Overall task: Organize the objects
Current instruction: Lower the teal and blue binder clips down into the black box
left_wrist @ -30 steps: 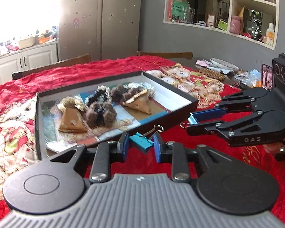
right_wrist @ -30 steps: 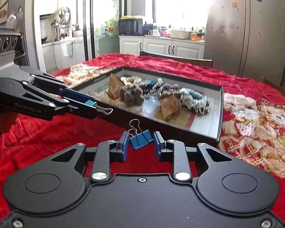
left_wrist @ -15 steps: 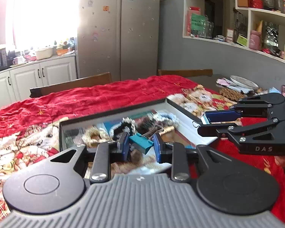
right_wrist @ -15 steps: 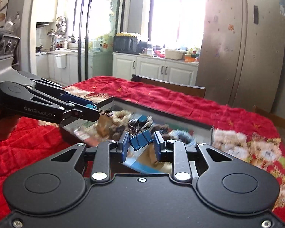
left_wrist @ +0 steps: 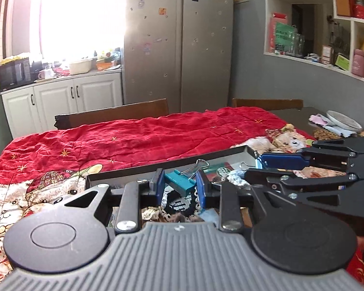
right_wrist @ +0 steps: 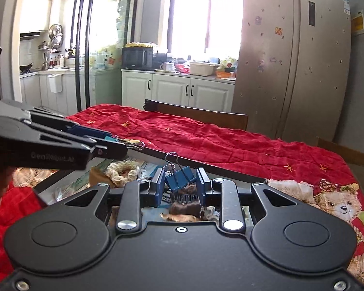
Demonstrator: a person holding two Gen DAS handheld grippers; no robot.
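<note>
Here, tray (left_wrist: pixel 123 173): black-walled, shallow, set on a red cloth (left_wrist: pixel 157 135); fuzzy hair ties and claw clips (right_wrist: pixel 184 197) are heaped inside.
Teal clip (left_wrist: pixel 179 181): tilted, wire handles toward 1 o'clock, pinched by the left gripper (left_wrist: pixel 179 185).
Blue clip (right_wrist: pixel 179 179): pinched by the right gripper (right_wrist: pixel 179 185).
Pose: both grippers are held above the tray, angled slightly down.

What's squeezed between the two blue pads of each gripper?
Binder clips: a teal clip in the left gripper, a blue clip in the right gripper, per each wrist view.
</note>
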